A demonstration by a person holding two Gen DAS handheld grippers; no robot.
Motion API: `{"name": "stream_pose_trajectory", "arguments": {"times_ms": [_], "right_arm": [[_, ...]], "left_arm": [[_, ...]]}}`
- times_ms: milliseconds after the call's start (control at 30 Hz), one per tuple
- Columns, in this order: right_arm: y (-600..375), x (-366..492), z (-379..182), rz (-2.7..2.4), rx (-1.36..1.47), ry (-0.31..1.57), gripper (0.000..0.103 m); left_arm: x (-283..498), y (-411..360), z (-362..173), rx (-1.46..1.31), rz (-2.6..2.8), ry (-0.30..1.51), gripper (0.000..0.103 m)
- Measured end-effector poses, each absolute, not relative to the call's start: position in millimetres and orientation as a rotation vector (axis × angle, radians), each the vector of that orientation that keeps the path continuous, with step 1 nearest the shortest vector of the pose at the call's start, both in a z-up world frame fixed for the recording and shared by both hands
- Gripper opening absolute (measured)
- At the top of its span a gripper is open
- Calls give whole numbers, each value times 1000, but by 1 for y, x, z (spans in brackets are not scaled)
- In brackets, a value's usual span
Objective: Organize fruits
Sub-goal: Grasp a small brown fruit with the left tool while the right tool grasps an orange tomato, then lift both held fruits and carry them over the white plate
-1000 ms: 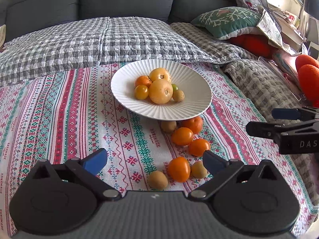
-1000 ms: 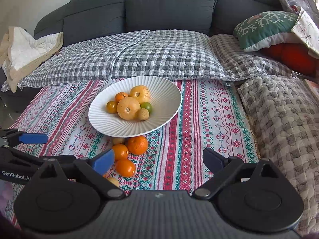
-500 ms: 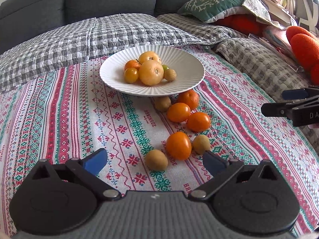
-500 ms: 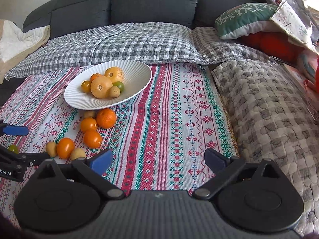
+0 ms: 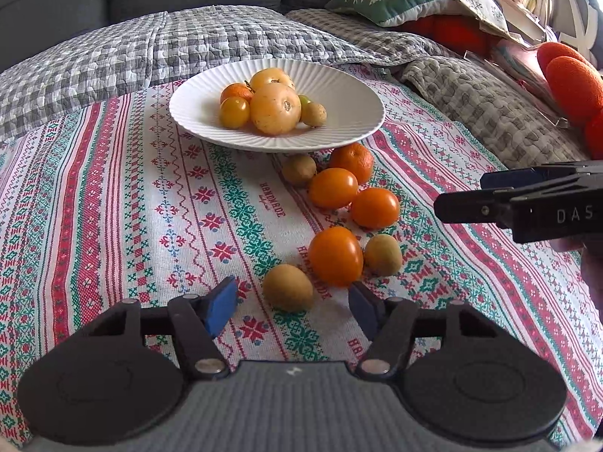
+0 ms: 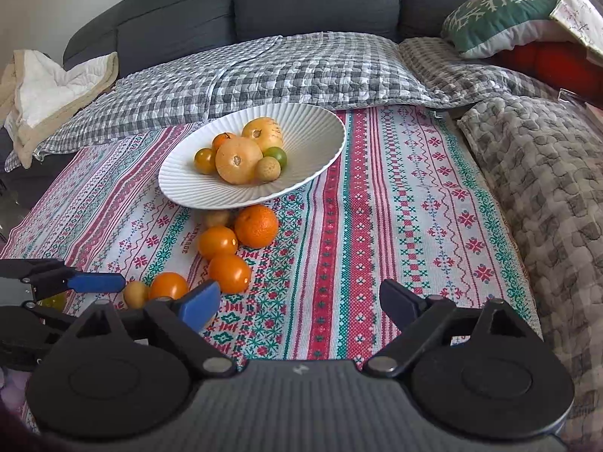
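Fruits (image 5: 335, 256) partly hidden under plate (image 5: 339, 86); both grippers apart, jaws just closing, nothing clamped.

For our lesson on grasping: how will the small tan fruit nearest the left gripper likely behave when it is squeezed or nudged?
The tan fruit is rounded and smooth-looking, so it may squirt out from between the left gripper's closing pads. It lies loose on the cloth, so a nudge would probably roll it, perhaps into the orange tomato beside it. Being small, it is likely light.
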State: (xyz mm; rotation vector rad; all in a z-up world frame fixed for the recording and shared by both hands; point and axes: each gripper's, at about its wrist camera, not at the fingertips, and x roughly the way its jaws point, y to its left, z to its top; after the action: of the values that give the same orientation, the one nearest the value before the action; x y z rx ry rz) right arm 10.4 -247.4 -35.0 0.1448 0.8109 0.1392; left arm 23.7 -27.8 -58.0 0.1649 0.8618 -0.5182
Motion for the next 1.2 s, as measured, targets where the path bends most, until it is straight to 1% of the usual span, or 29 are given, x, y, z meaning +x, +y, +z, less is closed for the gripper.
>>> {"name": "stream_pose_trajectory", "arguments": {"times_ms": [100,167,300,367,467,600,700,767,800,867,967,1033,1133,1200], "right_arm": [[-240,17,-39,149,140,830,81],[-236,21,-40,158,142,836,78],[-228,30,-46,170,139,857,74],[-225,34,-49,170,138,869,68],[-220,39,-50,185,139,869,66],[-215,41,-52,194,115,870,63],[-215,41,-52,195,110,869,56],[-217,41,-52,205,126,870,45],[-218,41,-51,210,132,872,42],[-219,40,-51,232,133,876,30],[-220,36,-51,251,114,878,25],[-222,36,-50,257,115,880,24],[-223,37,-48,268,135,877,24],[-223,39,-48,260,147,873,27]], "left_arm": [[25,-28,-59,179,-507,854,45],[26,-27,-58,177,-496,858,36],[30,-26,-57,167,-477,870,27],[31,-27,-57,175,-464,872,21],[32,-27,-57,185,-457,875,16],[32,-26,-57,193,-460,880,15],[31,-27,-57,198,-460,880,15],[31,-26,-58,195,-459,881,15],[31,-26,-58,194,-459,882,15],[32,-27,-58,190,-456,885,15],[33,-26,-57,189,-457,894,15],[34,-25,-56,192,-454,900,15],[33,-25,-56,195,-453,900,16],[33,-25,-56,201,-448,899,16]]}}
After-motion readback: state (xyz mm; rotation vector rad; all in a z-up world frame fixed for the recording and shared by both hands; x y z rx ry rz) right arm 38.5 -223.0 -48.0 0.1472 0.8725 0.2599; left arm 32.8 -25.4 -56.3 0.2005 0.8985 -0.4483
